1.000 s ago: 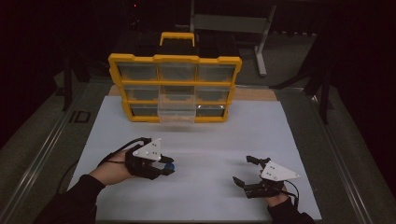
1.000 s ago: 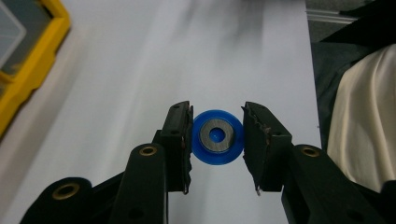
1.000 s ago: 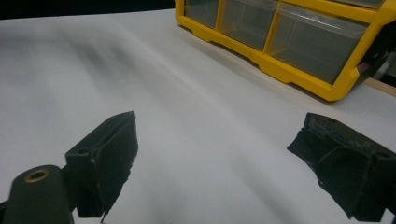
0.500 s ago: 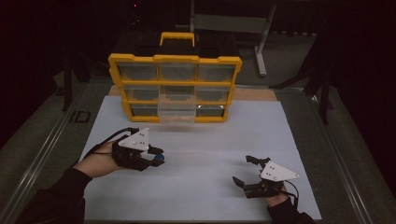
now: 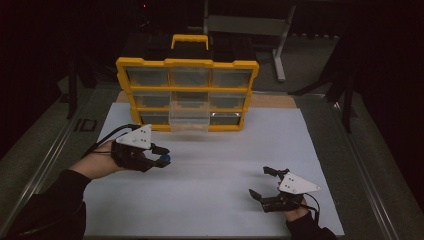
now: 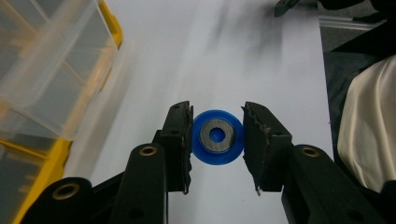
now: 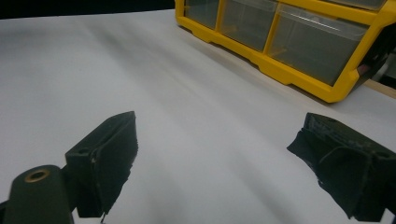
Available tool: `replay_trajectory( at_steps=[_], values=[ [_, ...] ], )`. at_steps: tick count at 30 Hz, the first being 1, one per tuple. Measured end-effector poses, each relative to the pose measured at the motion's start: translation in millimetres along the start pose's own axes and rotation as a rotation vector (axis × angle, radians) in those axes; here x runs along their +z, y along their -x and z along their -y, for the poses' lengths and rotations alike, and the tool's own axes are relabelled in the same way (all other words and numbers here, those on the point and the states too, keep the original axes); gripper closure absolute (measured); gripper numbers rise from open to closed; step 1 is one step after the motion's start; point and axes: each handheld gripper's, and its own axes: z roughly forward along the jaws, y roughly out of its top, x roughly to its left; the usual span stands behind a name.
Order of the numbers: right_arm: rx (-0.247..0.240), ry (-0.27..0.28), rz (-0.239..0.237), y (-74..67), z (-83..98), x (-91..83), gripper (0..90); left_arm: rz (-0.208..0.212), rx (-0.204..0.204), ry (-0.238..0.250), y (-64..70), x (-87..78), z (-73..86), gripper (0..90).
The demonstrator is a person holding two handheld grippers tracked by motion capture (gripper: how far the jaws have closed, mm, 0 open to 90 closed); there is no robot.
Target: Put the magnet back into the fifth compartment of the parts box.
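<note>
Fingers first: left gripper (image 5: 161, 156) is clenched on a blue disc (image 6: 217, 136), one black finger (image 6: 180, 135) pressing each side of its rim, flat face with the grey metal centre turned toward the gripper's camera; disc is carried above the white sheet, not resting on it. Right gripper (image 5: 265, 184) has fingers spread wide with nothing between them, low over the near right part of the sheet. Largest to smallest: table (image 5: 50, 150) with grey edges, white sheet (image 5: 220, 165) covering its middle, yellow drawer organizer (image 5: 187, 92) standing upright at the far edge of the sheet, its clear drawer (image 5: 189, 116) in the bottom middle pulled out toward the near side, then the disc. Key relation: open drawer lies far and right of the left gripper, near it, bare sheet between; left hand is much the nearer one, right hand well apart on the near right. Likely step, judged: carry the disc to the pulled-out drawer and drop it in. Disc is round, so no long axis to align; it only needs to pass over the drawer's front wall. Room is open on all sides of the left gripper; only obstacle is the organizer's yellow frame above the drawer.
</note>
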Motion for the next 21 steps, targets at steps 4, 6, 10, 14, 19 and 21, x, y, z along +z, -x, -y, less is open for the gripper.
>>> replay_trajectory(
  at_steps=[4,6,10,14,19,21],
  values=[
    [-0.001,0.001,0.0,0.1,-0.1,-0.1,11.9,-0.009,-0.002,0.009,-5.6,-7.6,-4.1,62.2],
    [0.001,0.001,0.001,0.1,-0.1,-0.3,11.9,-0.011,-0.001,0.012,-7.7,-9.4,-5.5,62.2],
    [0.002,0.002,0.0,-0.2,-0.2,-0.3,11.9,-0.02,0.005,0.02,-12.4,-14.1,-10.4,62.2],
    [0.005,0.002,0.0,0.0,-0.2,-0.4,11.9,-0.031,0.008,0.036,-17.4,-20.6,-17.2,62.2],
    [-0.001,0.001,-0.001,0.1,0.1,0.1,11.9,-0.041,0.012,0.053,-23.9,-27.1,-26.0,62.2],
    [-0.001,0.002,-0.001,0.2,0.0,0.0,11.9,-0.048,0.01,0.057,-26.9,-29.0,-29.5,62.2]
  ],
)
